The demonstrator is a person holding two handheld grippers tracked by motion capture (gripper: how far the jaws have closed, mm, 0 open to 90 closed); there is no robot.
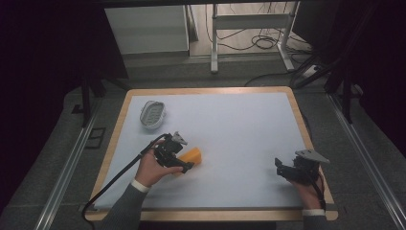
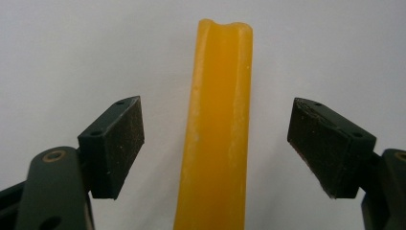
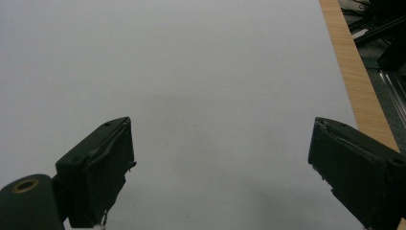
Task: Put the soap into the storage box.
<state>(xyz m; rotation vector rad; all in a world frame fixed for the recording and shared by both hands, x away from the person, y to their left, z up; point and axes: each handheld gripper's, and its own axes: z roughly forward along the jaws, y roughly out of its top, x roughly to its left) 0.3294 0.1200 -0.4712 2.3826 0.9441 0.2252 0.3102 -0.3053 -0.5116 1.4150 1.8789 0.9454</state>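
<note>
Dark floor and cables ring a wood-edged table [image 1: 113, 143] with a pale grey top, seen from the high view. Left of centre in that frame lies a yellow block [image 1: 193, 155], flat on the top. The left gripper [image 1: 184, 164] sits right at the block's lower-left edge, held by the left hand [image 1: 152, 167], whose grey sleeve enters from the bottom edge. In the left gripper view the block [image 2: 218, 129] stands as a narrow yellow strip running up the middle of the frame, between the two jaws; those jaws are spread wide, with bare table showing on both sides of the block, so neither pad touches it.

At the lower right of the high view the right gripper [image 1: 279, 166] hangs over bare table near the wooden rim, well apart from the block. In the right gripper view its jaws are spread wide too, with nothing between them.

A small white basket [image 1: 152, 115] stands in the upper left of the table, apart from the block.
</note>
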